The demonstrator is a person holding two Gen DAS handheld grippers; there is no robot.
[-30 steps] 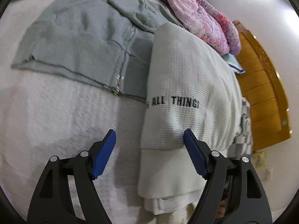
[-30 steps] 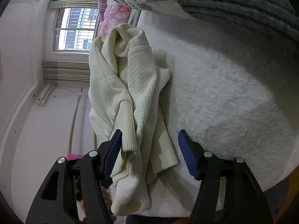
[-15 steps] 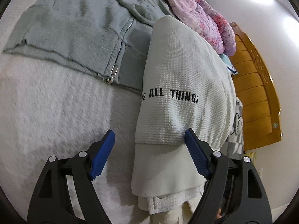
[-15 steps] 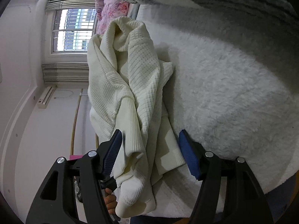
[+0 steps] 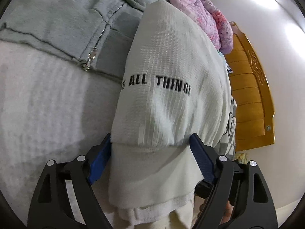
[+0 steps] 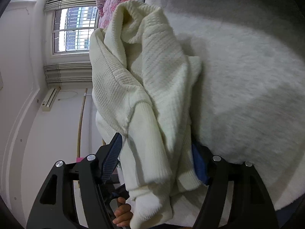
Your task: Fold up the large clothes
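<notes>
A folded white waffle-knit top [image 5: 167,87] with black letters "ALL THINGS" lies on the fuzzy white bed cover [image 5: 47,105]. My left gripper [image 5: 150,152] is open, its blue pads either side of the top's near folded edge. In the right wrist view a crumpled cream knit sweater [image 6: 144,87] lies at the edge of the bed, a sleeve hanging down. My right gripper [image 6: 156,152] is open, with the sleeve and hem between its pads.
A grey-green zip jacket [image 5: 63,24] lies spread behind the white top. A pink floral quilt [image 5: 200,5] is heaped at the back. A wooden headboard [image 5: 251,87] stands at right. A window [image 6: 74,28] and a wall unit [image 6: 49,99] are past the bed's edge.
Both grippers have moved forward onto their garments. The white top's edge now sits between the left pads, and the cream sweater's sleeve and hem between the right pads. Both stay open.
</notes>
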